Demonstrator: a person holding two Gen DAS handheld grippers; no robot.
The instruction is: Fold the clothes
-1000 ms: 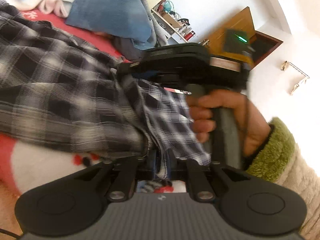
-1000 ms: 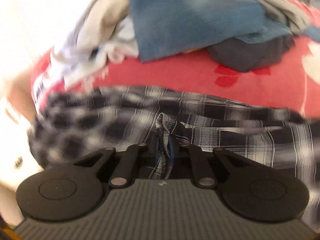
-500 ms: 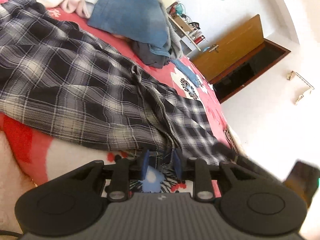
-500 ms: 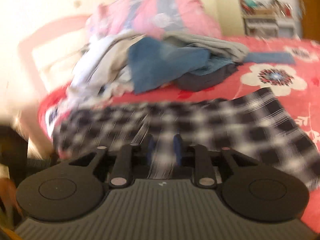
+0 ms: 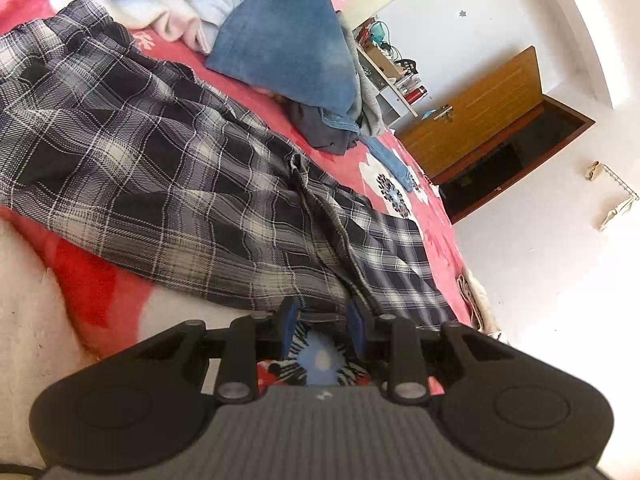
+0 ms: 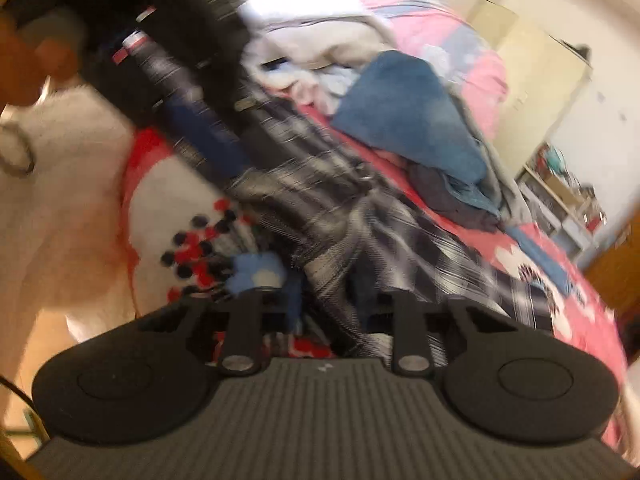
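Red bedspread (image 5: 96, 288), plaid garment (image 5: 168, 168) just ahead of left gripper (image 5: 322, 326).

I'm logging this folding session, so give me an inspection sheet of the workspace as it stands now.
Surface: bed with red floral blanket, partly covered.
Job's things: plaid garment spread across the blanket, creased along its middle.
Clutter: blue denim piece on a heap with a dark garment and pale clothes.
Grippers: left gripper open at the plaid hem, holding nothing; right gripper blurred, jaws apart over the plaid, grip cannot be told.
Cables: thin dark cable at the right view's lower left edge.
Surroundings: wooden door, cluttered shelf, white wall.
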